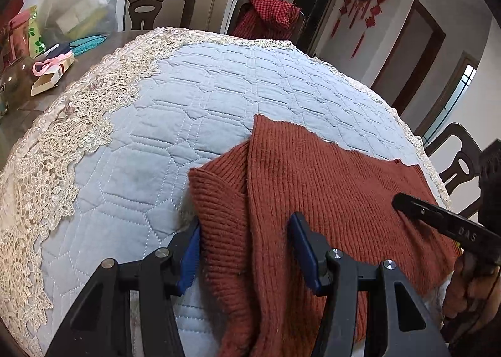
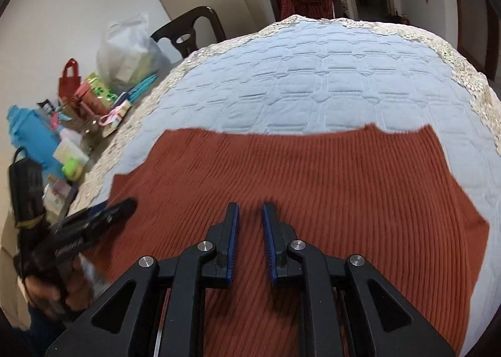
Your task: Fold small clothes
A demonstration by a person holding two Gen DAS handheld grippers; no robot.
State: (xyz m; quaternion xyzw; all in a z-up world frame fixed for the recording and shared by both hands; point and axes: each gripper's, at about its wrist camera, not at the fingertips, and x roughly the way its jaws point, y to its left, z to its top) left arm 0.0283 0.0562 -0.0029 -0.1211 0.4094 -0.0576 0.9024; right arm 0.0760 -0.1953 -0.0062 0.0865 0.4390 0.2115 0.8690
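Observation:
A rust-red ribbed knit garment (image 1: 313, 188) lies on the blue quilted cover (image 1: 188, 106), with one part folded over along its left side. My left gripper (image 1: 247, 231) is open, its jaws standing wide on either side of the garment's left fold. In the right wrist view the garment (image 2: 313, 175) spreads flat across the cover (image 2: 313, 81). My right gripper (image 2: 250, 213) hovers over the garment's near middle with its jaws a narrow gap apart and nothing between them. The right gripper also shows at the right of the left wrist view (image 1: 397, 200), and the left gripper at the left of the right wrist view (image 2: 131, 203).
A lace trim (image 1: 62, 144) borders the cover. Clutter of boxes, bags and bottles (image 2: 62, 125) sits on the table's left end. Dark wooden chairs (image 1: 156, 6) stand behind the table, one draped with a red checked cloth (image 1: 269, 15).

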